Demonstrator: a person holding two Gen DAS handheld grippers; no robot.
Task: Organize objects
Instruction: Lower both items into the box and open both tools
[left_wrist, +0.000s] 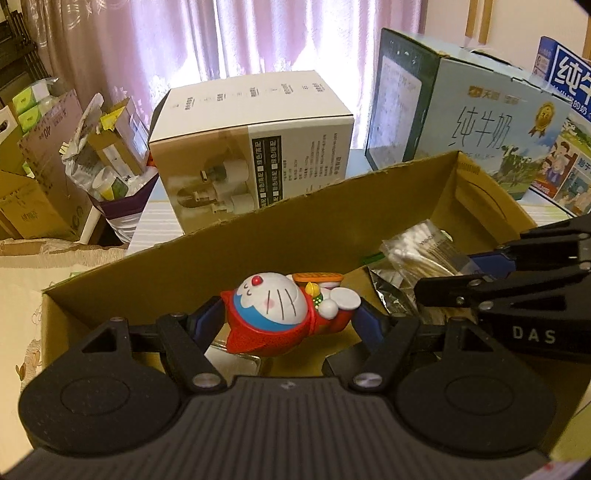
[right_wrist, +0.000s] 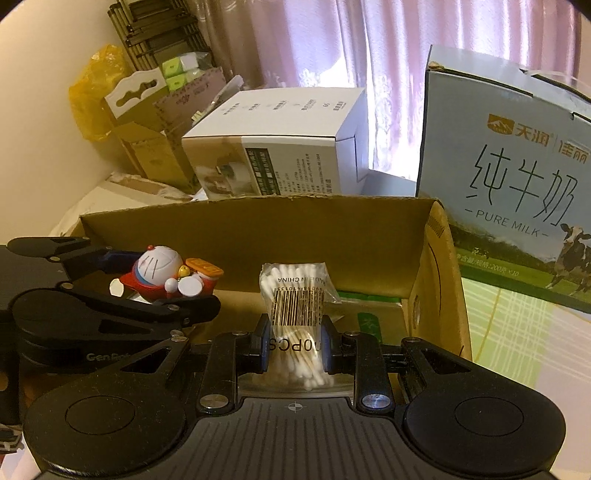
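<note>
My left gripper (left_wrist: 291, 317) is shut on a Doraemon figurine (left_wrist: 280, 310) in a red suit, held on its side over the open cardboard box (left_wrist: 229, 243). My right gripper (right_wrist: 294, 343) is shut on a clear bag of cotton swabs (right_wrist: 295, 295), held inside the same box (right_wrist: 258, 229). In the right wrist view the left gripper (right_wrist: 147, 284) and figurine (right_wrist: 162, 273) show at the left. In the left wrist view the right gripper (left_wrist: 443, 280) and swab bag (left_wrist: 421, 251) show at the right.
A white product box (left_wrist: 258, 147) and a blue milk carton case (left_wrist: 480, 125) stand behind the cardboard box. Cluttered boxes and bags (left_wrist: 92, 155) sit at the far left. A silver packet (left_wrist: 391, 295) and a green item (right_wrist: 369, 306) lie inside the box.
</note>
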